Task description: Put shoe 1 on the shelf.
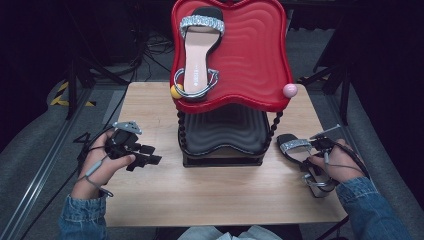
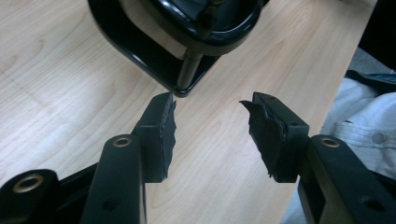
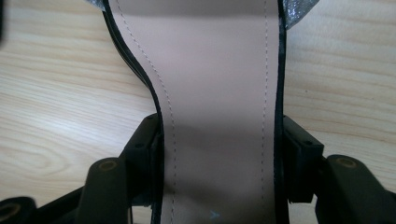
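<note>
A beige-soled sandal with a glittery silver strap (image 1: 295, 146) lies on the wooden table (image 1: 200, 190), to the right of a two-tier rack. My right gripper (image 1: 312, 160) is over its heel half. In the right gripper view the jaws of the right gripper (image 3: 219, 135) press on both black edges of the sandal's sole (image 3: 215, 70). A matching sandal (image 1: 197, 50) lies on the rack's red top tray (image 1: 250, 50). My left gripper (image 1: 150, 157) rests left of the rack, and in its own view the left gripper (image 2: 210, 121) is open with bare table between its jaws.
The rack's black lower tray (image 1: 225, 127) stands under the red one, and its base corner (image 2: 140, 46) is just beyond the left jaws. A yellow ball (image 1: 176, 91) and a pink ball (image 1: 289, 90) cap the red tray's front corners. Dark floor and cables surround the table.
</note>
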The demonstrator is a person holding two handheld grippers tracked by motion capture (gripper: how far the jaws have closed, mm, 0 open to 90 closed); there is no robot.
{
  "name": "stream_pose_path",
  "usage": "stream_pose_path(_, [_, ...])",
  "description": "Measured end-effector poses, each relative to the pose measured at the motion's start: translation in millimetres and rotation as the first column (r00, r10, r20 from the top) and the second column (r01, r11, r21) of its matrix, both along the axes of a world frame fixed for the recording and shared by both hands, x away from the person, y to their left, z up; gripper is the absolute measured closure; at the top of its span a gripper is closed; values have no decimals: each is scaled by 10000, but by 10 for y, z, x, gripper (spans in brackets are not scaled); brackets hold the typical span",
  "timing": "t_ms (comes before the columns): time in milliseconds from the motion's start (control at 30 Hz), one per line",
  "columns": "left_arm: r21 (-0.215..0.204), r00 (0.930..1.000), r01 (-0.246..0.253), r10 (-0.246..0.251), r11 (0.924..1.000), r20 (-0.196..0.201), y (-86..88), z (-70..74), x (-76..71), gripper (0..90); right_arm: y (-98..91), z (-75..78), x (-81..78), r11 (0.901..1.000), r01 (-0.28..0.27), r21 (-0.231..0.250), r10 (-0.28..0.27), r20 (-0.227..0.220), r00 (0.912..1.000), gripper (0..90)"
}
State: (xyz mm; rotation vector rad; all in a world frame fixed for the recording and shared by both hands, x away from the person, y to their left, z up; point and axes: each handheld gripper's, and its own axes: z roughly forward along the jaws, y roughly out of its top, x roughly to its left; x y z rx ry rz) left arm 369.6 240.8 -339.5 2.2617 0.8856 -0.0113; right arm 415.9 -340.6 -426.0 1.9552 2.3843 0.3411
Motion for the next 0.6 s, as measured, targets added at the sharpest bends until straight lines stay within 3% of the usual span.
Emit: stream_pose_path(600, [-103, 9989, -404, 406, 9991, 247, 101, 35, -43, 474, 15, 997, -104, 9973, 313, 660, -377, 979, 9945, 427])
